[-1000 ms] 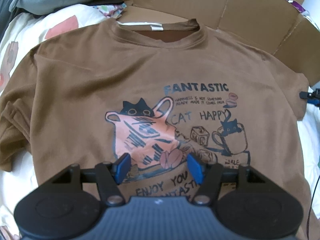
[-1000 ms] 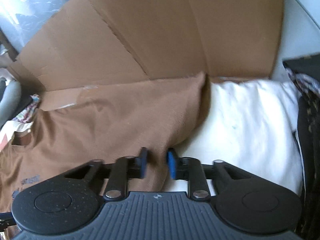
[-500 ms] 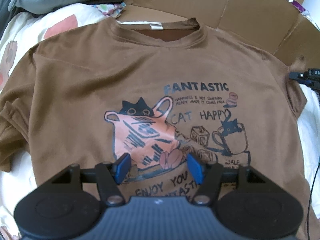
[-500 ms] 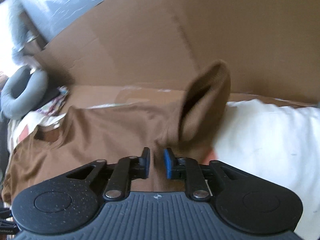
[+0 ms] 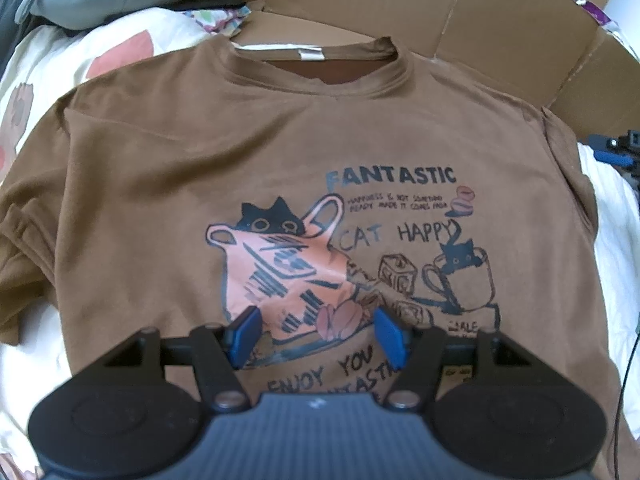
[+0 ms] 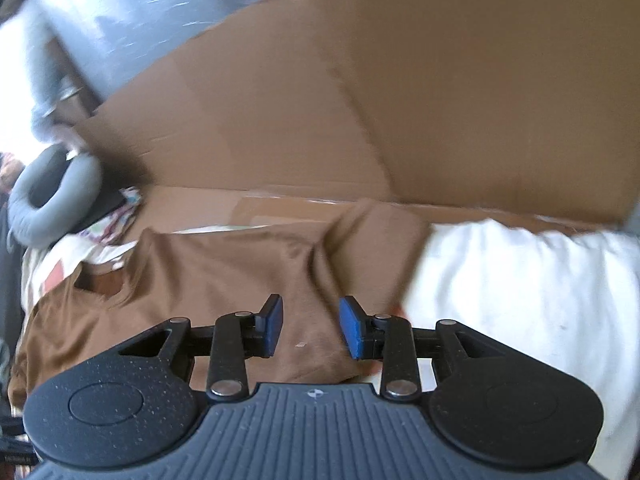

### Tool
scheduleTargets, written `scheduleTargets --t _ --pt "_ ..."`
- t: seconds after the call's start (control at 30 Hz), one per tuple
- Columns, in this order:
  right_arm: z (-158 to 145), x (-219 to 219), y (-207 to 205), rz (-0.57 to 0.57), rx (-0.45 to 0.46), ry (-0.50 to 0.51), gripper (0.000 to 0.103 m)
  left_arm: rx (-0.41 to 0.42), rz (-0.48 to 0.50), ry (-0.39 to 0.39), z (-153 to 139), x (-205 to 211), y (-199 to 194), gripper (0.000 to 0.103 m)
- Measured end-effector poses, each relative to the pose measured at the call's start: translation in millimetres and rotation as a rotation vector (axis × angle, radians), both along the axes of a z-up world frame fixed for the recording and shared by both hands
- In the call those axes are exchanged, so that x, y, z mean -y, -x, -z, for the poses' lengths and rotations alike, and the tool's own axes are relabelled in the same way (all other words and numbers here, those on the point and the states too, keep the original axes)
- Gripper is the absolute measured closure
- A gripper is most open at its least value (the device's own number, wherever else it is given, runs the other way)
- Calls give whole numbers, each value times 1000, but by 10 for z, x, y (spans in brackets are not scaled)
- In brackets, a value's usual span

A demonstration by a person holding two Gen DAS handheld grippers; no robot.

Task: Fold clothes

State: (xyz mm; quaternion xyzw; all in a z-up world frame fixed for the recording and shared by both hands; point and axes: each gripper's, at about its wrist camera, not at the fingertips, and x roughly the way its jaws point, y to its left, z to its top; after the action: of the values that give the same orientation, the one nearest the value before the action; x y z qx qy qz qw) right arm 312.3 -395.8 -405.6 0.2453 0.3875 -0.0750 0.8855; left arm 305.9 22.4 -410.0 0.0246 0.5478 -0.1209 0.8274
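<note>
Shirt (image 5: pixel 168 184): brown tee, print side up, spread flat on white bedding (image 6: pixel 520 292); collar at 12 o'clock by the cardboard (image 6: pixel 400 100).
Handling: judged light, soft and limp; sags and creases wherever unsupported.
Sleeve (image 6: pixel 376 236): lies folded inward at 12 o'clock of the right gripper (image 6: pixel 310 330).
Right gripper: jaws opening, pads clear of cloth.
Left gripper (image 5: pixel 316 334): spread, empty, over the print.
Hold points: side seam, shoulder or hem edge; pinch two layers.

Brown T-shirt (image 5: pixel 168 184), cat print; white bedding (image 6: pixel 520 280); blue-padded claws.
</note>
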Motion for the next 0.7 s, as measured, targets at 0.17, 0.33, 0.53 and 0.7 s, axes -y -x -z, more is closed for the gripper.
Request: scheduleTargets --t 0.17,0.33,0.53,0.7 --pt "177 137 56 69 -41 -115 64 2 2 0 -1 8 -1 38" --pt "269 167 133 134 -62 -227 54 1 6 -7 11 24 0 38" --pt "353 145 162 159 -94 -291 54 -1 9 -2 28 25 0 38" --pt "324 104 102 146 -93 -280 56 -4 7 -3 40 21 3 38"
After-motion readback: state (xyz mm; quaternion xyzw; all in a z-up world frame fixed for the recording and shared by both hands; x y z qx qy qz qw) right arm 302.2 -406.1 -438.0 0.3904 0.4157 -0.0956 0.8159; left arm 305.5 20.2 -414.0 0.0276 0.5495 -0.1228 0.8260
